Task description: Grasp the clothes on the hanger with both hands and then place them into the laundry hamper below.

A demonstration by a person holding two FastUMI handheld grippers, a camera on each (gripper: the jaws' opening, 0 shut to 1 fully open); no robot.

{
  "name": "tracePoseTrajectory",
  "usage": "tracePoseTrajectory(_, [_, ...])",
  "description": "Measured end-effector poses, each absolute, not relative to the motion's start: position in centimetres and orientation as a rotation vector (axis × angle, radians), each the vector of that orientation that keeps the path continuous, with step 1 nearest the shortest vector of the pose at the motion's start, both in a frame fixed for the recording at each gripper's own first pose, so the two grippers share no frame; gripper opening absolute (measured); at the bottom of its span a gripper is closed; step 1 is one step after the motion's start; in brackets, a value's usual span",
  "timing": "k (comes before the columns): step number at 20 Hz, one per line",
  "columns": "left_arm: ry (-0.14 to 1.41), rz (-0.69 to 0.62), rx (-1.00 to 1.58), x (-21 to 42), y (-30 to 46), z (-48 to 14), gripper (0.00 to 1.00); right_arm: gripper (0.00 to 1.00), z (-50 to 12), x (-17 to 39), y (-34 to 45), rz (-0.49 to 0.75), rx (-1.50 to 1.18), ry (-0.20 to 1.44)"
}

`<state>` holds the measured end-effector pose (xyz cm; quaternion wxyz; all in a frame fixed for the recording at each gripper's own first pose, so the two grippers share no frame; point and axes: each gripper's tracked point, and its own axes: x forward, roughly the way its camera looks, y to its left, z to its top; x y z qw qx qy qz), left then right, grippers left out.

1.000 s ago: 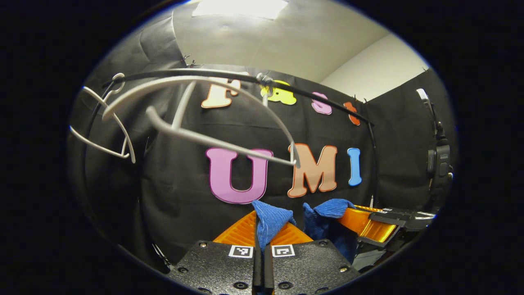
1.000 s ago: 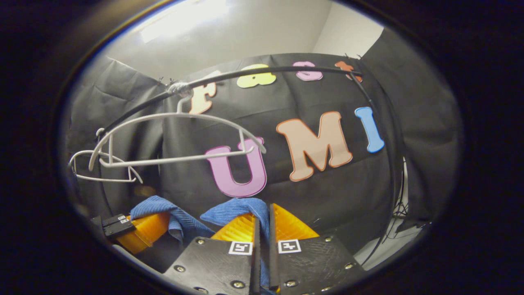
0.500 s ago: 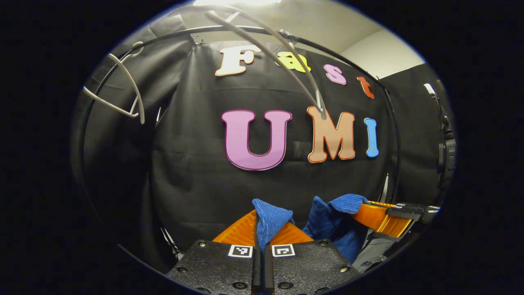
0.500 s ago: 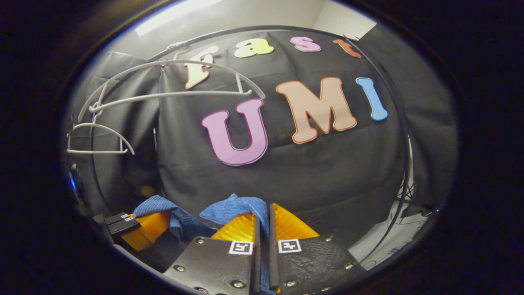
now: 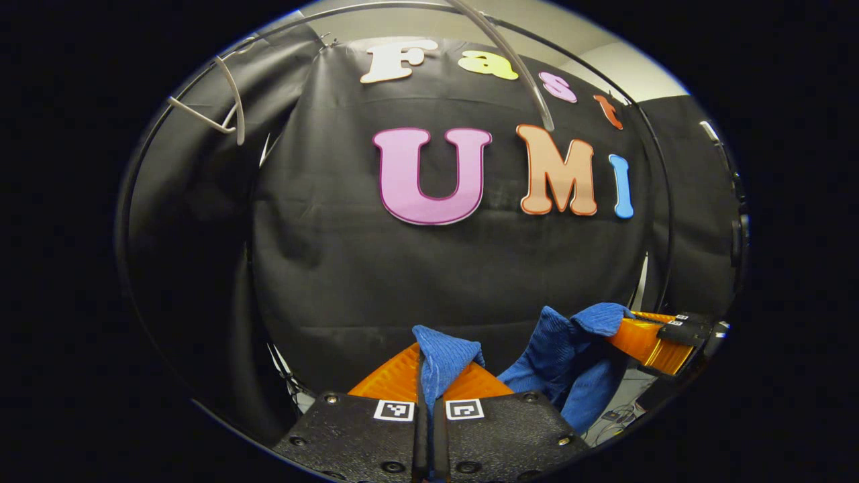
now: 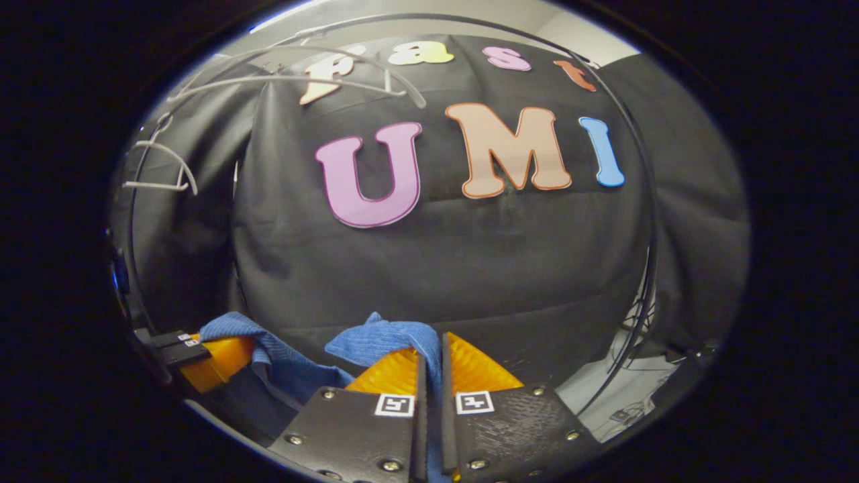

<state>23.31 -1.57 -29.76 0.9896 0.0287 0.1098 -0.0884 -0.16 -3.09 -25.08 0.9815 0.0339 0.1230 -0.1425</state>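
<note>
- The left gripper (image 5: 429,365), with ribbed orange fingers (image 5: 389,379) and a black body carrying 2 square markers, is pinching a fold of the blue ribbed knit garment (image 5: 443,359); its 2 fingers are standing narrow, pressed against the cloth from both sides.
- In the left gripper view, the garment is sagging across to the right gripper (image 5: 647,335), which is showing at the lower right with the cloth draped over its orange fingers.
- In the right gripper view, the right gripper (image 6: 429,369) is clamping another bunch of the blue garment (image 6: 382,339), its 2 fingers nearly closed with cloth running down the slit between them.
- There, the left gripper (image 6: 215,355) is sitting at the lower left, and the garment (image 6: 282,362) is hanging slack between the 2 tools.
- The white plastic hanger (image 6: 302,74) is hanging bare from the thin black rail (image 6: 470,27) near the top, well above the garment.
- A 2nd white hanger (image 5: 225,111) is hanging farther left on the rail.
</note>
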Motion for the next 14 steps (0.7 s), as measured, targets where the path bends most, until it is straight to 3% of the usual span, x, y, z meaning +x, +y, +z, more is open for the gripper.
tracePoseTrajectory(14, [0.396,-0.198,0.087,22.7,-1.6,-41.6,0.06,0.08,-37.8,-3.4,-5.0,-0.34,0.011,0.481])
